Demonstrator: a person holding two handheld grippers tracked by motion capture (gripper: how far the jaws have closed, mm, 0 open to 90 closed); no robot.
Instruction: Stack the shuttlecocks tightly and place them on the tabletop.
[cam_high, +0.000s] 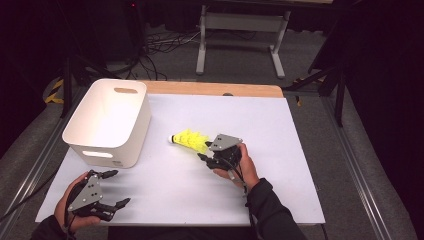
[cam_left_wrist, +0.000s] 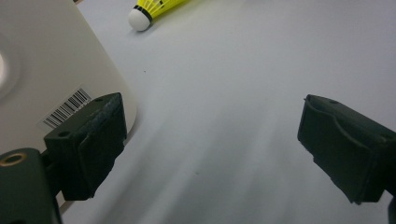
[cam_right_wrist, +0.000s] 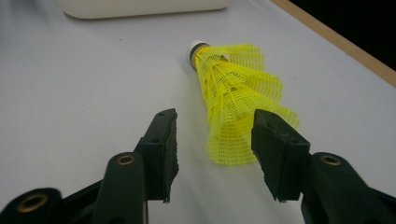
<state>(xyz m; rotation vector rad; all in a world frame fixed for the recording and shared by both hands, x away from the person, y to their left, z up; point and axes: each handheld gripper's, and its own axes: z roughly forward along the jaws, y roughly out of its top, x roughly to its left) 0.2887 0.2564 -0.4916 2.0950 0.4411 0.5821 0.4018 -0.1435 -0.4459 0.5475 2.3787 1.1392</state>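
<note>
At twelve o'clock of your half-spread, empty right gripper (cam_right_wrist: 212, 154), light yellow shuttlecocks (cam_right_wrist: 238, 102) are lying nested; you're facing a crushable skirt, so pinch gently near the cork. Left gripper (cam_left_wrist: 210, 144) is idling wide, holding nothing.

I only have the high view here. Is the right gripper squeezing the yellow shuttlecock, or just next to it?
Observer: Not squeezing, as far as I can tell. The right gripper stands open around the skirt end of the shuttlecock, with a clear gap at one jaw.
Operator: Is it lifted?
Observer: No, it lies on its side on the table.
Operator: And the left gripper?
Observer: The left gripper is wide open with nothing between its jaws. One jaw is close to the barcode label on the bin.
</note>
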